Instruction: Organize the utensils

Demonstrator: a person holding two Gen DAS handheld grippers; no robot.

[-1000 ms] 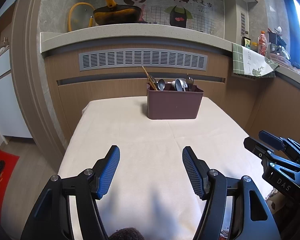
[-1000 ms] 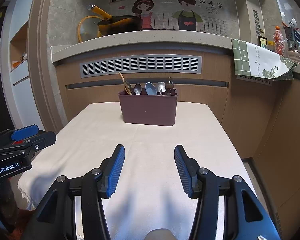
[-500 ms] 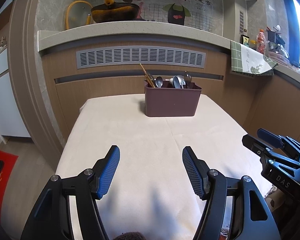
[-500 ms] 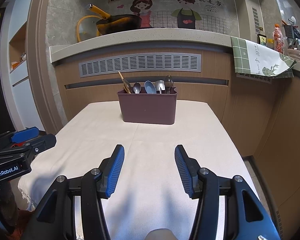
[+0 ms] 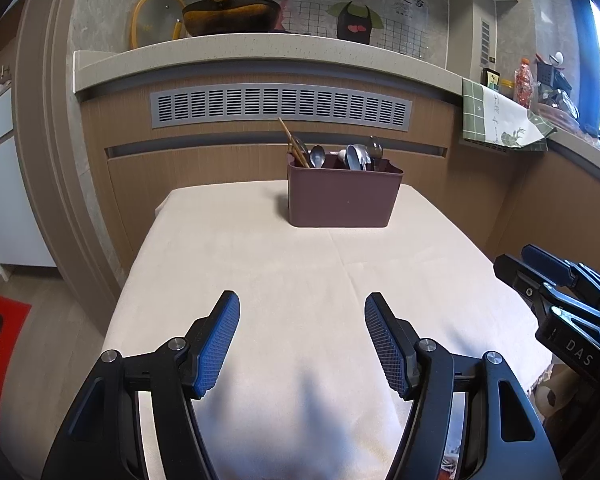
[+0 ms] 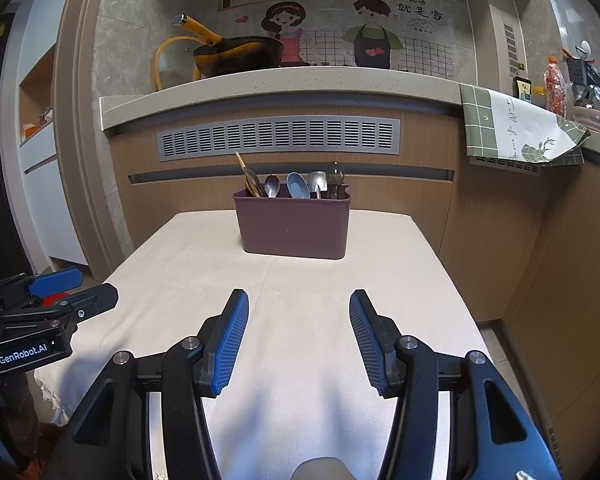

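A maroon utensil holder [image 5: 342, 196] stands at the far end of the cloth-covered table [image 5: 260, 264]; it also shows in the right wrist view [image 6: 294, 226]. Chopsticks [image 6: 246, 174] lean at its left end, with metal spoons [image 6: 298, 186] and other utensils upright beside them. My left gripper [image 5: 302, 344] is open and empty over the near half of the table. My right gripper [image 6: 298, 342] is open and empty, also well short of the holder. Each gripper appears at the edge of the other's view.
Behind the table is a wooden counter front with a grey vent [image 6: 278, 136]. A wok [image 6: 236, 54] sits on the counter top. A green checked towel [image 6: 516, 128] hangs at the right. The floor drops off on both sides of the table.
Both grippers have drawn back and dipped slightly; the holder sits a little lower and farther in both views. Both sets of jaws stay open.
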